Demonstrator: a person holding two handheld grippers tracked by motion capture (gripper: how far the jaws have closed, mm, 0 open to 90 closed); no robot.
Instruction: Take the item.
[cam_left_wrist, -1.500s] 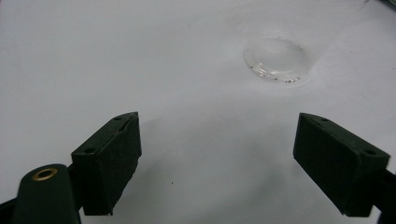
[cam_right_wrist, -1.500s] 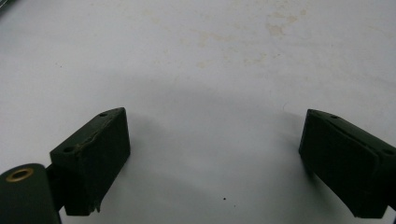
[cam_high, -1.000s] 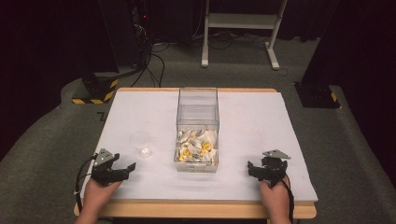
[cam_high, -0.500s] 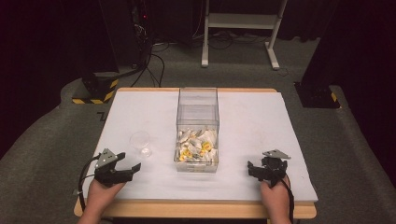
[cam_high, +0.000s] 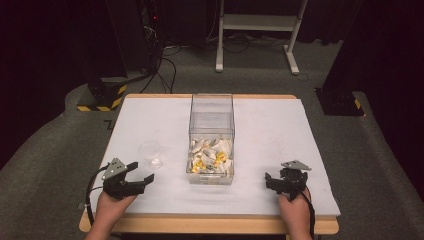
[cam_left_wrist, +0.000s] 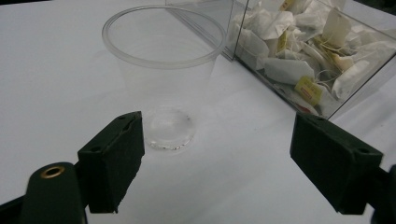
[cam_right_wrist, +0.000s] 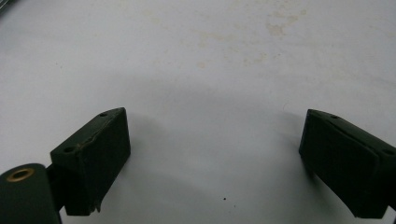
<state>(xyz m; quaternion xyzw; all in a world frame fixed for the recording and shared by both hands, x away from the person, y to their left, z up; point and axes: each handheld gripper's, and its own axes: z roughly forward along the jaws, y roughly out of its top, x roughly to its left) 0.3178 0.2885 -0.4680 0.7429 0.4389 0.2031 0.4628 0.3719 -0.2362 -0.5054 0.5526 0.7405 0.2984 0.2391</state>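
Near front-left of white table (cam_high: 280, 125): left gripper (cam_high: 141, 172) spread wide, empty, aimed at small clear plastic cup (cam_high: 150, 153), upright, just ahead of jaws and apart from them. Left gripper view: cup (cam_left_wrist: 163, 74) sits left of centre between pads, nearer left-hand pad (cam_left_wrist: 114, 158).

Judged step: approach and grab cup. To do it well:
- shift to centre cup in the gap before closing
- go in low and level, grip mid-wall, not rim
- close softly; thin plastic likely buckles or squirts out
- avoid nudging base with one pad first, tips easily

Around: tall clear rectangular plastic bin (cam_high: 212, 135) holding white tea bags with yellow tags (cam_high: 210, 156), standing just beside cup on its right. Bin wall (cam_left_wrist: 261, 70) close to right-hand pad; little swing room there, approach straight.

Right gripper (cam_high: 278, 183) also wide apart, empty, low over bare table, well apart from bin. Not in the way.
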